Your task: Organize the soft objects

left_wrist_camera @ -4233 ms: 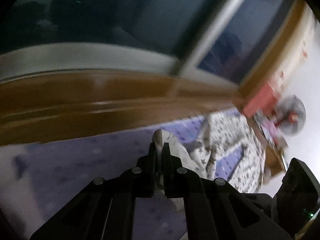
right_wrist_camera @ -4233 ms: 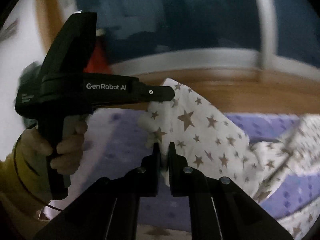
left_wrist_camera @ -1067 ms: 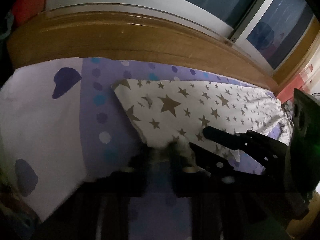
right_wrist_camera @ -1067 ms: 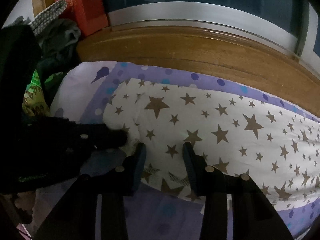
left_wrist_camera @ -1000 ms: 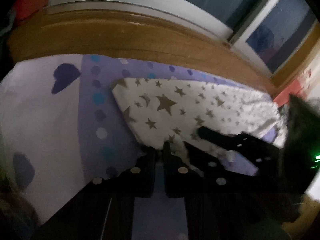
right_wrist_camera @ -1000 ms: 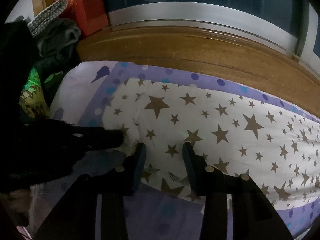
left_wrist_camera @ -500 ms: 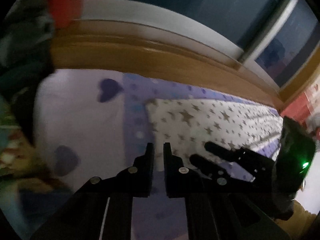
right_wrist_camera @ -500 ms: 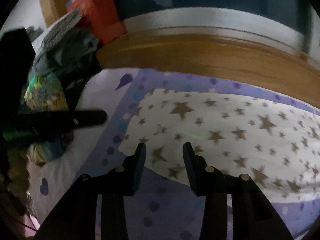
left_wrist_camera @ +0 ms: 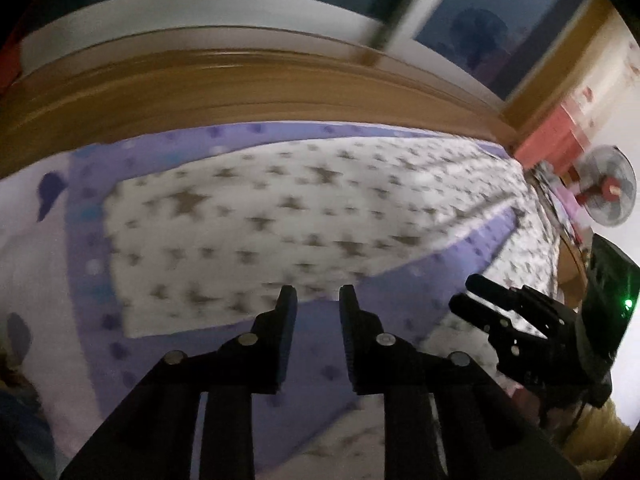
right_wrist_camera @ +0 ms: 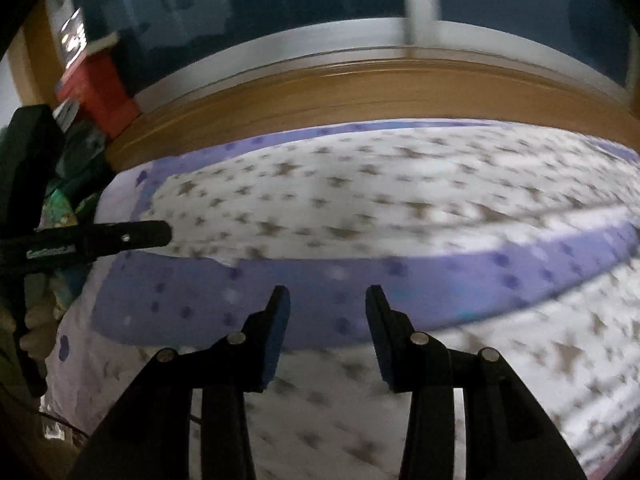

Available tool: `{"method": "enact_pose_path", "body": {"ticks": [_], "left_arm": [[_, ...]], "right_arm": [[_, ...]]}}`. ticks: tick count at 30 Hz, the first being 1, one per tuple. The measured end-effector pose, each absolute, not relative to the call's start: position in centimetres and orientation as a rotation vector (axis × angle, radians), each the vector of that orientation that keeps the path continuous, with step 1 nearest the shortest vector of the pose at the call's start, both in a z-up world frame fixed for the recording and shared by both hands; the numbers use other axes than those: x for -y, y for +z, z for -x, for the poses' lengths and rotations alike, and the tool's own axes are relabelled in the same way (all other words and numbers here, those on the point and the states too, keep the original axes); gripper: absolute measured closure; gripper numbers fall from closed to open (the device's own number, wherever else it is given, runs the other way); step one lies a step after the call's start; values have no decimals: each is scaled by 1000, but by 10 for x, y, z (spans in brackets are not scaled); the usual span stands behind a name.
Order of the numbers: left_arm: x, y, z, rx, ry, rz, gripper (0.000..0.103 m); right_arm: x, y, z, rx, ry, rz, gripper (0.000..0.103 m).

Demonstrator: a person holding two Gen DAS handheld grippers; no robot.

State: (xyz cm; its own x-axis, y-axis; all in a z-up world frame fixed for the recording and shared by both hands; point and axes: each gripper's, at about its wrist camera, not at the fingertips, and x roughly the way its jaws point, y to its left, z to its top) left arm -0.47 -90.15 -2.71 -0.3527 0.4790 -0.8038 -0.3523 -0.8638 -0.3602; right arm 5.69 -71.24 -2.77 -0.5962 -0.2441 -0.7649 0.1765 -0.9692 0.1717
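A white cloth with brown stars lies spread flat on the purple dotted bed sheet, its fold running along the wooden bed frame. My left gripper hovers open just short of the cloth's near edge, nothing between its fingers. In the right wrist view the same starred cloth stretches across the bed, and more of it lies in front. My right gripper is open and empty above the purple strip. Each gripper shows in the other's view: the right one, the left one.
A wooden bed frame and dark window run behind the bed. A red box and piled clothes sit at the left end. A fan stands at the right. Both views are motion-blurred.
Both grippers let go of the starred cloth, which now lies flat on the bed. They pulled back and swung rightward; the left gripper, shut half a second ago, is now open.
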Motion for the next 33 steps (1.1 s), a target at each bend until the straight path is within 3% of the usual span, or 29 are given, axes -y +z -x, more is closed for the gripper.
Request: {"method": "enact_pose_path", "body": {"ticks": [10, 16, 26, 33], "left_arm": [[770, -6, -40, 51, 2181, 1335, 79], [694, -5, -68, 78, 2168, 1332, 78], [603, -2, -67, 27, 2063, 1302, 78], [535, -23, -29, 77, 1948, 1269, 77]], "right_arm": [[582, -9, -113, 199, -2722, -1217, 63], [499, -9, -141, 221, -2757, -1222, 60], [413, -16, -136, 355, -2796, -1245, 60], [369, -17, -105, 180, -2812, -1345, 60]]}}
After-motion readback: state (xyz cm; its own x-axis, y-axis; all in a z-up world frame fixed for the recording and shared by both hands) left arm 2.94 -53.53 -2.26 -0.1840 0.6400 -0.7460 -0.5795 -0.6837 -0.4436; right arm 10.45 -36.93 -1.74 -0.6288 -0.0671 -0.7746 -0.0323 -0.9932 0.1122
